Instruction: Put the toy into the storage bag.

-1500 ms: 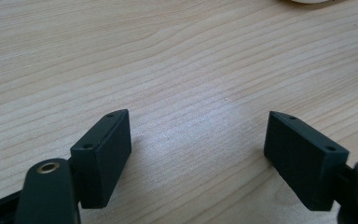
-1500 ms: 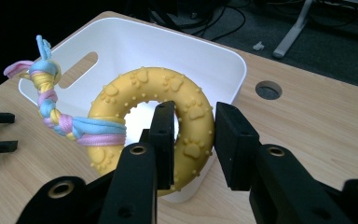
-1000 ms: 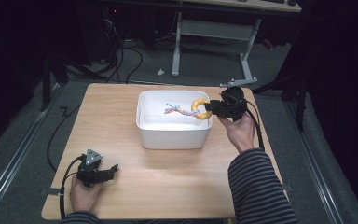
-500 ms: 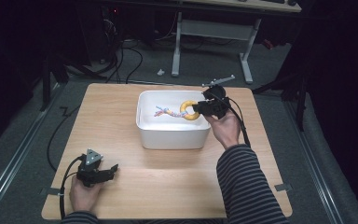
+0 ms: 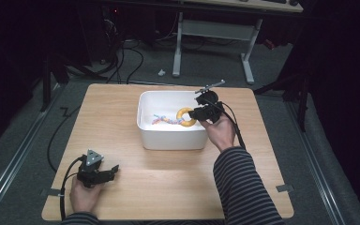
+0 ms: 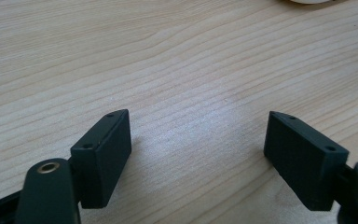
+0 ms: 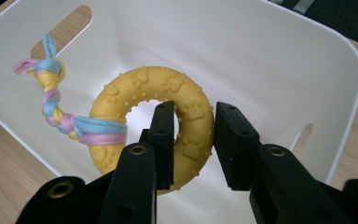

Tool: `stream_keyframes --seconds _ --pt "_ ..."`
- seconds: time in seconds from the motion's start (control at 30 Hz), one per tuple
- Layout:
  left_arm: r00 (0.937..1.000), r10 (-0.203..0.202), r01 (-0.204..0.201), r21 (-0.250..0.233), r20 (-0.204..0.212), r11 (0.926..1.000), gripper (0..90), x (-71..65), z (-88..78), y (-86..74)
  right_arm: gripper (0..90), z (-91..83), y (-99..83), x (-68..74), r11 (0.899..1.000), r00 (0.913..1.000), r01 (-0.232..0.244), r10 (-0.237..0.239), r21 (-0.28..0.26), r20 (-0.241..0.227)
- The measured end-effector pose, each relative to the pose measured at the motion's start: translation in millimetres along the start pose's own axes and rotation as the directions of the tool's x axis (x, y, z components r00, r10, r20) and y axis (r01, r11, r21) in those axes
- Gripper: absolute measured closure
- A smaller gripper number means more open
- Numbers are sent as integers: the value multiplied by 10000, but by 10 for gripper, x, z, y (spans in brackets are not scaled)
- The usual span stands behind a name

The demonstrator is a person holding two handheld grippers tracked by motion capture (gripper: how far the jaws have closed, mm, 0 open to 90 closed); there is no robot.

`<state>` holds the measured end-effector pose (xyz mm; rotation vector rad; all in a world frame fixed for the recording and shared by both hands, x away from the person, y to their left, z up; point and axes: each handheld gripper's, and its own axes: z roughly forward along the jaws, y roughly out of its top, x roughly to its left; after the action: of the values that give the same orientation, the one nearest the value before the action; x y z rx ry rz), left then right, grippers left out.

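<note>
Yellow rubber, stamped with paw prints, sits pinched in your right gripper (image 7: 193, 140): one jaw passes through the ring (image 7: 156, 112) and the other presses its outer edge, so the jaws are closed on its band. You hold the ring inside the white bin (image 5: 145, 126), over its right half. A braided rope (image 7: 56, 100) of pink, blue and yellow is knotted round the ring's far side and trails toward the bin's left wall; whether its end touches the bin floor is hard to tell. The bin stands on the wooden table (image 5: 178, 183), a little toward the far edge, with slot handles cut in its end walls. Your left gripper (image 5: 104, 174) rests near the table's near left corner, well apart from the bin, its jaws spread wide with nothing but bare wood between them. Your striped sleeve (image 5: 243, 187) crosses the near right of the table.
</note>
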<state>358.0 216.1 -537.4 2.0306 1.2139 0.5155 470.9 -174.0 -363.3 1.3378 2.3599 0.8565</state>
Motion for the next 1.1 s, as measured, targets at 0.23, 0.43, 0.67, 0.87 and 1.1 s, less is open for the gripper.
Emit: stream_keyframes --seconds 0.23,0.43,0.67,0.87,1.1 --pt "10000 -1 1 1 0 10000 233 0 0 0 695 33 -53 20 9997 9998 -92 95 205 -164" --pt "10000 1 -1 0 -1 10000 233 0 0 0 695 27 -105 18 9996 9997 -29 36 276 -245" --pt "10000 -6 6 -2 -3 10000 234 0 0 0 693 23 -125 -14 9994 9989 -195 207 282 -414" --pt "10000 -9 9 -2 -4 10000 234 0 0 0 603 15 -131 -20 9992 9967 -403 407 75 -700" --pt "10000 -10 10 -2 -7 10000 234 -1 0 0 513 -122 -217 -46 9983 9984 -257 230 -528 -516"
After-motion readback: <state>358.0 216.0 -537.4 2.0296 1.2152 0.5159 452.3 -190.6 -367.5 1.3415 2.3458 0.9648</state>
